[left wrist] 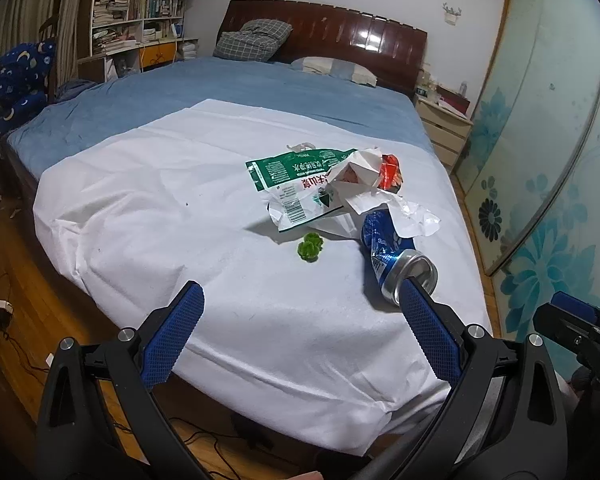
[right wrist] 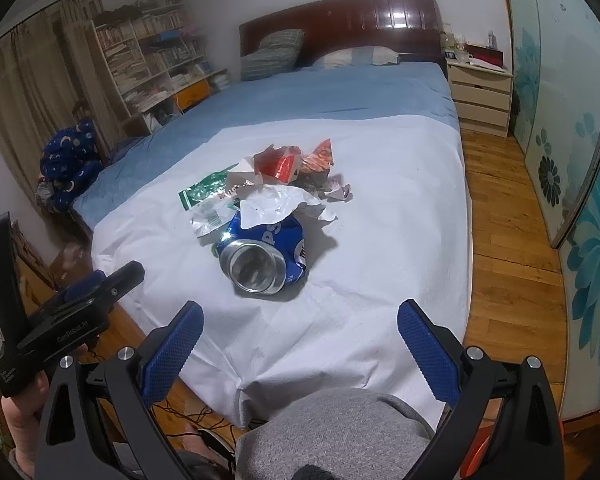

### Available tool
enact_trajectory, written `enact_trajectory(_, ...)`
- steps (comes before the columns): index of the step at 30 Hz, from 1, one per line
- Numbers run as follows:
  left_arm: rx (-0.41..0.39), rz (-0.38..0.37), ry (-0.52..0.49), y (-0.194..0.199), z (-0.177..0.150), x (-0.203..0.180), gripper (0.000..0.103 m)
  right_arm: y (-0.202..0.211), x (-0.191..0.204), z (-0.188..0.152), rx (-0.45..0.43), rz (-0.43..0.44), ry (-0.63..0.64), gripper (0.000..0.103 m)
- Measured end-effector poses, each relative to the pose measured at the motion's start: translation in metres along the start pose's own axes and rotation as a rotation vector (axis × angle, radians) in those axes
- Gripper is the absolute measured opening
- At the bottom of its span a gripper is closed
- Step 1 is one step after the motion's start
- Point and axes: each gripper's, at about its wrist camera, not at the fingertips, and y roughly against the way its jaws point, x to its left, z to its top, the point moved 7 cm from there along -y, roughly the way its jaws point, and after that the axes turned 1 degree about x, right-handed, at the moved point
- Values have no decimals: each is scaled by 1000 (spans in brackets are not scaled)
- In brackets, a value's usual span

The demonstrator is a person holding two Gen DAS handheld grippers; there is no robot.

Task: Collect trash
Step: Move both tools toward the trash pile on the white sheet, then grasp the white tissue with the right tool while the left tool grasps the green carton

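Observation:
A pile of trash lies on a white sheet (left wrist: 148,216) on the bed. A crushed blue can (left wrist: 392,256) lies nearest, open end toward me; it also shows in the right wrist view (right wrist: 262,252). Behind it are a green-and-white plastic wrapper (left wrist: 296,184), crumpled white paper (left wrist: 404,212), a red wrapper (right wrist: 284,162) and a small green ball (left wrist: 310,248). My left gripper (left wrist: 300,296) is open and empty, short of the pile. My right gripper (right wrist: 300,316) is open and empty, just in front of the can.
The bed has a blue cover (left wrist: 204,100), pillows and a dark headboard (left wrist: 340,32). A bookshelf (left wrist: 136,12) stands at the left, a nightstand (right wrist: 480,96) and a sliding glass wardrobe (right wrist: 572,128) at the right. Cables lie on the wooden floor (left wrist: 16,320).

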Motion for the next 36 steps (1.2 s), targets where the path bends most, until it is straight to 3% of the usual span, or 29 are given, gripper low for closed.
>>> enact_trajectory(13,5,-10,17,0,-2,5,97,-3,-1,0,7,8,-7,96)
enact_trajectory(26,27,-38,67,-5,-2,11,97,-12,-3,9,31,80,-51,96)
enact_trajectory(36,41,-72,95,-14,0,13,97,-81,-7,53,124,144,-168,93)
